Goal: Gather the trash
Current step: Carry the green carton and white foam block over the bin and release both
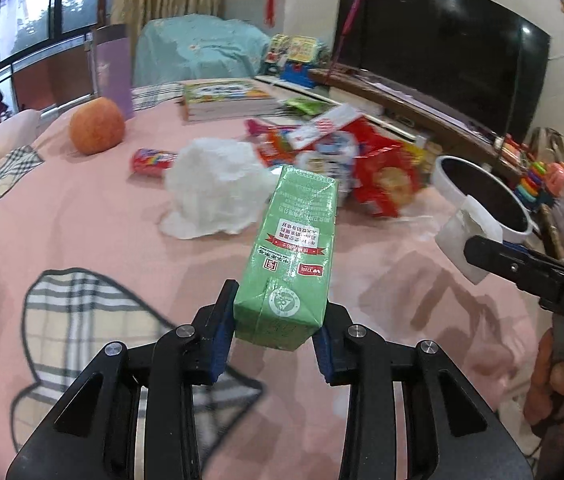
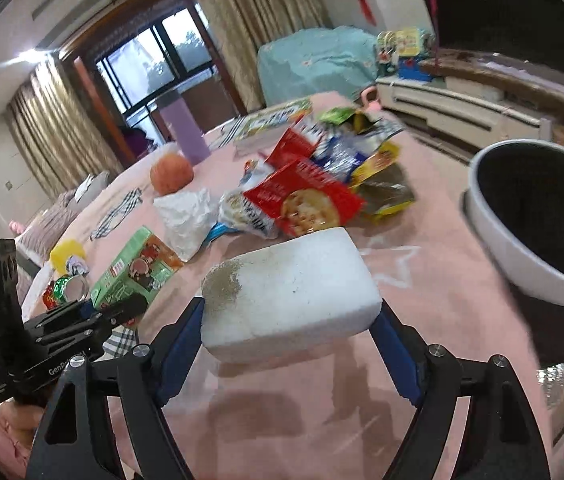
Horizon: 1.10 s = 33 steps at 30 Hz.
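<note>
Between the left claw (image 1: 275, 312) pads sits a green carton (image 1: 294, 256), pinched at its near end and lifted clear of the pink desk (image 1: 81, 220), pointing away toward the litter pile. Right claw (image 2: 292, 320) is spread wide but clamped on a white foam block (image 2: 290, 292), blue pads against both short sides, block also off the desk. Both hands loaded, so the step in hand is carry-to-bin, not pickup.

White bin (image 2: 538, 216) with dark inside stands at the desk's right edge, near the right claw, further from the left one. In the left wrist view the foam block hangs just beside the bin rim; whether it's already over the opening I can't tell from this angle.

Next move: swing the foam over the bin mouth and open, then bring the carton across the same way. Carton is long and held by one end, so it may tip.

Still lying on the desk: crumpled white bag (image 1: 213, 188), red snack packet (image 2: 302, 200), other wrappers. Apple (image 1: 97, 125) and books (image 1: 225, 98) likely not trash.
</note>
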Each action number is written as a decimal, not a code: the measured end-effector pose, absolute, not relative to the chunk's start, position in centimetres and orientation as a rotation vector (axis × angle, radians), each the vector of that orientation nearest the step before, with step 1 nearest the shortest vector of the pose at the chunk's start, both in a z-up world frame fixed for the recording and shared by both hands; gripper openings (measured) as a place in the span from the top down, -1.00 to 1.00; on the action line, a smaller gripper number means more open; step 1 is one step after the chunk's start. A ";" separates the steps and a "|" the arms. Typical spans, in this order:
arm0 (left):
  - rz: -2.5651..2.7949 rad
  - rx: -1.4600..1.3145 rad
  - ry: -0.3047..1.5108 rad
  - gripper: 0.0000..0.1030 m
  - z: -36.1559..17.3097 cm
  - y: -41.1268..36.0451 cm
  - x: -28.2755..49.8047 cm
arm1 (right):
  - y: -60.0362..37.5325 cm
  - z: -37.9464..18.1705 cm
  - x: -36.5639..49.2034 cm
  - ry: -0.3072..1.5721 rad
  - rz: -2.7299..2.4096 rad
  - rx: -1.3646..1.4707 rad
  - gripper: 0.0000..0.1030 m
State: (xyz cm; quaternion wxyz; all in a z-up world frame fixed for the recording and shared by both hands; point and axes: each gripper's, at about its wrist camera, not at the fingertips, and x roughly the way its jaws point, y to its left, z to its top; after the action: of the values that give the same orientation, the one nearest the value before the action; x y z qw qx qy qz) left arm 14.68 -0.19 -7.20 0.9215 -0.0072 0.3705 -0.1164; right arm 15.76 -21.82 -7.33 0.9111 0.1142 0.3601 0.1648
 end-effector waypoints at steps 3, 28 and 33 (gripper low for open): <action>-0.274 0.003 0.752 0.36 -6.8 -2.0 14.3 | -23.2 -7.0 15.1 0.726 0.302 0.240 -0.60; -0.501 0.145 0.727 0.36 -4.2 -17.3 17.3 | -37.2 -6.1 15.4 0.689 0.057 0.304 -0.64; -0.524 0.168 0.735 0.36 -3.6 -19.7 18.7 | -39.0 -5.8 16.5 0.692 0.046 0.304 -0.64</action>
State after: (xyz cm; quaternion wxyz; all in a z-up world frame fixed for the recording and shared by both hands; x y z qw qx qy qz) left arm 18.74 -19.73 -3.58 0.8964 0.0813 0.3549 -0.2528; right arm 16.54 -38.95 -5.80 0.9291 0.1485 0.3380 0.0225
